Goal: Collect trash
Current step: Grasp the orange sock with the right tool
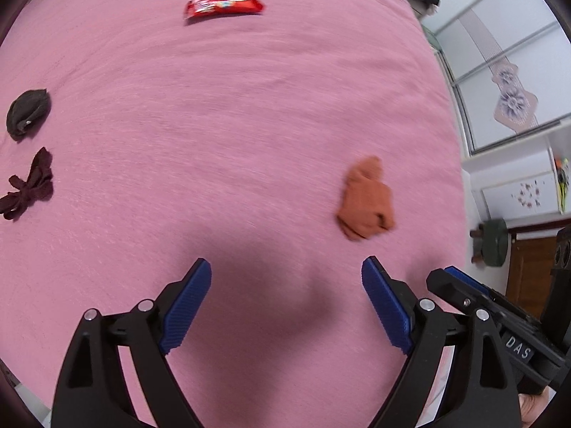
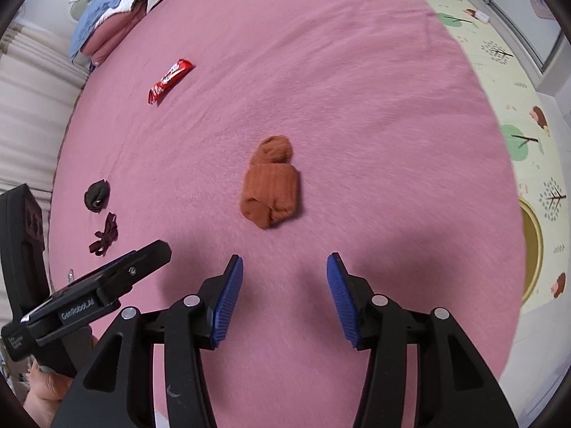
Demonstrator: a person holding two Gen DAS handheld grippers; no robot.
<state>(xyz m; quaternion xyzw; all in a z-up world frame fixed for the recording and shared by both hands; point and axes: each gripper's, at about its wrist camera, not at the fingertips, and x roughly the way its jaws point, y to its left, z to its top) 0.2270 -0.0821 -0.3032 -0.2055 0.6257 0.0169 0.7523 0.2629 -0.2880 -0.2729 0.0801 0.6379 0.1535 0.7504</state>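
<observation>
A red snack wrapper (image 1: 224,5) lies on the pink bedspread (image 1: 249,125) at the far side; it also shows in the right wrist view (image 2: 170,80). A rolled orange sock (image 1: 367,199) lies right of my left gripper; in the right wrist view the sock (image 2: 272,183) is straight ahead of my right gripper. A dark rolled sock (image 1: 28,112) and a maroon bow-like cloth (image 1: 30,185) lie at the left. My left gripper (image 1: 287,271) is open and empty above the bed. My right gripper (image 2: 285,265) is open and empty.
Folded bedding and pillows (image 2: 117,10) are piled at the bed's far left corner. A patterned play mat (image 2: 517,125) covers the floor right of the bed. A sliding wardrobe (image 1: 506,71) stands beyond the bed's right edge. The left gripper's body (image 2: 89,289) sits beside my right one.
</observation>
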